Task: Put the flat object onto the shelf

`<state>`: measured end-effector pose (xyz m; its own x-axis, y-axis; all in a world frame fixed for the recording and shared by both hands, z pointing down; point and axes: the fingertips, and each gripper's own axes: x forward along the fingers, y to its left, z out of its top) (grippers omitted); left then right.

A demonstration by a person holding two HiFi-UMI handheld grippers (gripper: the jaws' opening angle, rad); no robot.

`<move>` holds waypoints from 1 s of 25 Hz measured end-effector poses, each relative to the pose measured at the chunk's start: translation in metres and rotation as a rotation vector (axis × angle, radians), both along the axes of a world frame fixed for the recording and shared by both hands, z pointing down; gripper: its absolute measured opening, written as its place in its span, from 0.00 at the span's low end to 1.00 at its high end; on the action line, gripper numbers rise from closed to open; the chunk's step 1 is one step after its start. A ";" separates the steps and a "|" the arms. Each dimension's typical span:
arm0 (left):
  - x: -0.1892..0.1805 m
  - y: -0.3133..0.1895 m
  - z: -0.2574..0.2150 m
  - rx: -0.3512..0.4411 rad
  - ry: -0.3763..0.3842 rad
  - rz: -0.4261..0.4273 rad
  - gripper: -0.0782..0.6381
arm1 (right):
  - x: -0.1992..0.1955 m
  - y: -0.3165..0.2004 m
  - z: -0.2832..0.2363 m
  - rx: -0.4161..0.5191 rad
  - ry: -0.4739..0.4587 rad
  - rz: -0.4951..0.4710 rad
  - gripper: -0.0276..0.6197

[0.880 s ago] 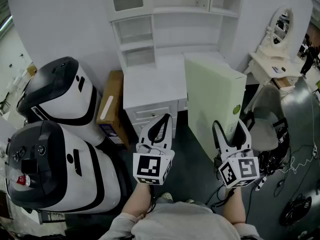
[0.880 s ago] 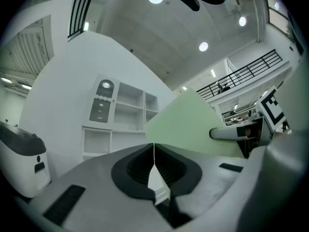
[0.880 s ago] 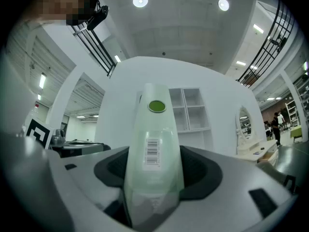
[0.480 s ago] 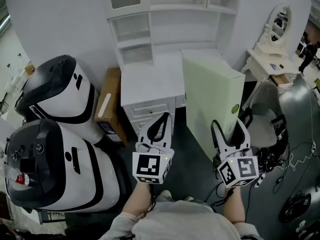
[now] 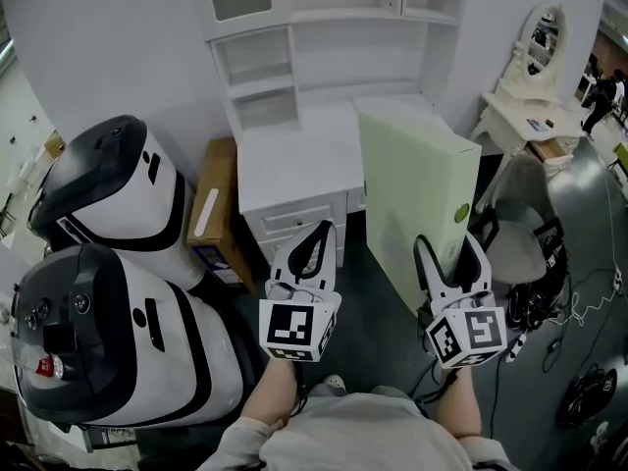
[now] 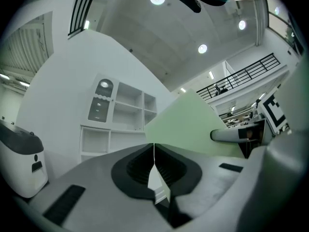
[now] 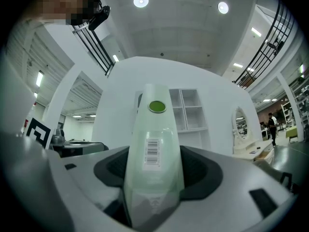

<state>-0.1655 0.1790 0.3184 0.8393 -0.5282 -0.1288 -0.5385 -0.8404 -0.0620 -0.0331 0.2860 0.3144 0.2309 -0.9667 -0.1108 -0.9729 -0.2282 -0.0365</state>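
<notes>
The pale green flat object (image 5: 412,194) stands on its thin edge in the centre right of the head view, not yet on the shelf. Its near edge, with a barcode label and a round green sticker, sits between the jaws of the right gripper (image 5: 450,256), which are clamped on it from both sides. Left of it, in the lower centre, the left gripper (image 5: 316,248) has its jaws pressed together with nothing between them. The object's far end lies beside the right end of a white desk (image 5: 294,165), above which the white shelf (image 5: 257,62) rises at the top centre. A cardboard box (image 5: 218,204) leans at the desk's left, and two white-and-black machines (image 5: 113,189) fill the left side.
</notes>
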 end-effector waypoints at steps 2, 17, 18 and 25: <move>-0.004 -0.003 0.003 0.001 -0.002 0.007 0.13 | -0.005 -0.001 0.001 0.009 -0.005 0.004 0.49; 0.020 -0.043 0.005 0.015 -0.016 0.004 0.13 | 0.024 -0.039 0.002 0.018 -0.008 -0.009 0.49; 0.026 -0.047 0.004 0.016 -0.015 -0.001 0.13 | 0.030 -0.045 0.001 0.015 -0.001 -0.013 0.49; 0.073 -0.082 -0.003 0.025 -0.005 -0.033 0.13 | 0.074 -0.088 -0.004 0.017 0.000 -0.066 0.49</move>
